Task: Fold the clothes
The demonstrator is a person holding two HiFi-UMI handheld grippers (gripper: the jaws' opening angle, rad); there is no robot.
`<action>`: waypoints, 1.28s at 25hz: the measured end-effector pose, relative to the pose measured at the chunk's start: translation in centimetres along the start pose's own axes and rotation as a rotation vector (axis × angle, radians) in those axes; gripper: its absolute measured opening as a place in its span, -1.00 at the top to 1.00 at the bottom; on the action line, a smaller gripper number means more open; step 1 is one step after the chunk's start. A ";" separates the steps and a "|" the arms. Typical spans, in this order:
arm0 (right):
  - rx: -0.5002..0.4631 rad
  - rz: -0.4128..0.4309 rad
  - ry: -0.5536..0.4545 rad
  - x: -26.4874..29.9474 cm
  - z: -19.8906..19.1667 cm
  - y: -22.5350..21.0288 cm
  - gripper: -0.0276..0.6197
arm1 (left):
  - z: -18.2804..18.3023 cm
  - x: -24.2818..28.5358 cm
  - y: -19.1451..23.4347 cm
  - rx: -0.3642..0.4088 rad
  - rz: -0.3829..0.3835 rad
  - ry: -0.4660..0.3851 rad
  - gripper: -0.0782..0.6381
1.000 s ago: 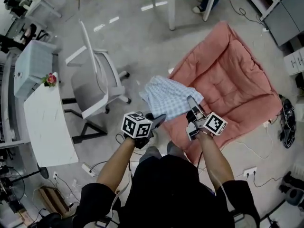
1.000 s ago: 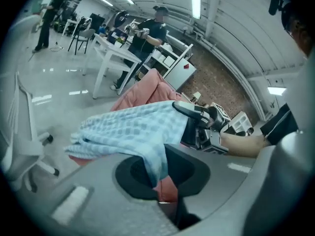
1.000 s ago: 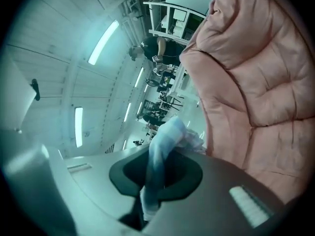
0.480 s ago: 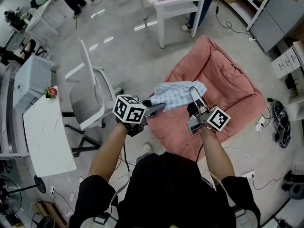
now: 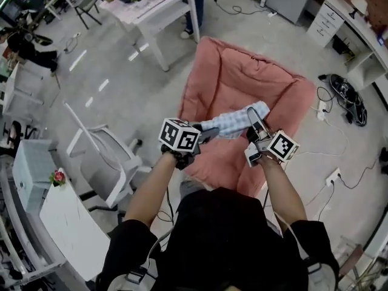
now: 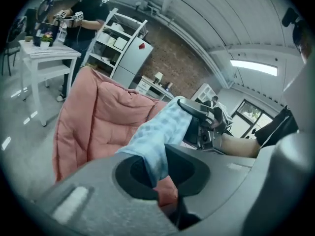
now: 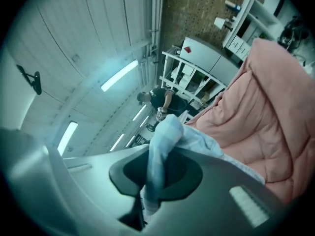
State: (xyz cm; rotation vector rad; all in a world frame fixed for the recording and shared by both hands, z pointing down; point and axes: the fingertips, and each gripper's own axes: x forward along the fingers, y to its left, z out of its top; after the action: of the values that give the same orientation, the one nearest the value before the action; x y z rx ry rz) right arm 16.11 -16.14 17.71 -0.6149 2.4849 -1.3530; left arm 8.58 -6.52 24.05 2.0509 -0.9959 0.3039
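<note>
Left tool (image 5: pixel 209 135) and right tool (image 5: pixel 253 121) each clamp one end of the blue checked cloth (image 5: pixel 233 121), held bunched in the air over the pink quilt's (image 5: pixel 242 80) near edge. No neat fold shows; folding is judged largely outstanding.

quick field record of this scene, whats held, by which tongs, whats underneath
held item: light blue checked cloth, stretched in the air between both tongs
left tongs: shut on one end of the cloth
right tongs: shut on the other end
beneath: pink quilted mat on the grey floor
nearby: white office chair, white table
</note>
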 end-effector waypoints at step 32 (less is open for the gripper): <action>0.097 -0.622 -0.382 -9.0 -2.1 -11.2 0.84 | -2.0 11.6 3.4 0.299 -0.414 0.586 0.67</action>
State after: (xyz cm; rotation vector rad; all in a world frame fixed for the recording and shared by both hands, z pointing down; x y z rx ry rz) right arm 25.94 -15.73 28.44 -1.5472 1.9784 -1.3587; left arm 13.92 -12.54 33.27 2.1734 -0.1702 0.8092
